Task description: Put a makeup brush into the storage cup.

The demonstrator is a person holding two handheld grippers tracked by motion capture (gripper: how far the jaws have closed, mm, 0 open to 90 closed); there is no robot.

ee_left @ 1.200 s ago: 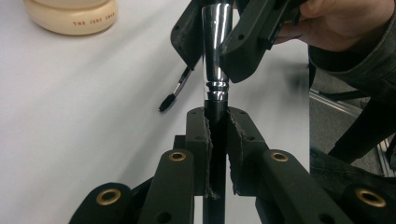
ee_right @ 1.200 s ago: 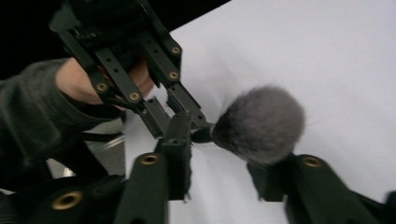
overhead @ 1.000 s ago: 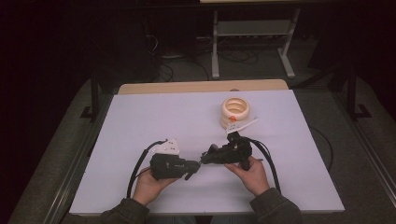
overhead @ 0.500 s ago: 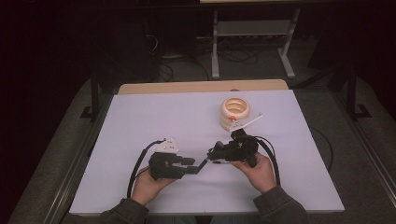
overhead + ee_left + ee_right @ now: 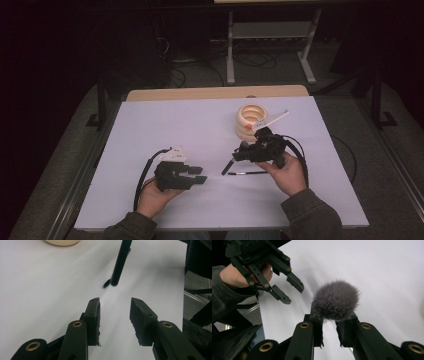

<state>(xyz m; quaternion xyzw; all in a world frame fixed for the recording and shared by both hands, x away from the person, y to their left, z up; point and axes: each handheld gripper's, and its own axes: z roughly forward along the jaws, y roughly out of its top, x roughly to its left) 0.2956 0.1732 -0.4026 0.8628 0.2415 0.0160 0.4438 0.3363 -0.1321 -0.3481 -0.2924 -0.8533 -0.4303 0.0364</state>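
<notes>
Update: the two tools have separated. A second ago the left tool (image 5: 197,175) was right up against the brush handle (image 5: 120,262); now it has backed off to the near-left of the tabletop (image 5: 150,125), jaws apart and empty.

The right tool (image 5: 245,152) has the brush (image 5: 335,300) alone. It's clamped just below the fluffy grey head, with the handle slanting down toward the tabletop. Can't tell whether the handle's end touches or hangs just above.

The right hand (image 5: 287,172) has shifted away from the left, nearer the stack of pale rings (image 5: 251,120). A thin black stick (image 5: 247,173) lies flat just below the right tool.

My read: handover done, so the brush is now the right side's job — the left is free to go for the stick.
</notes>
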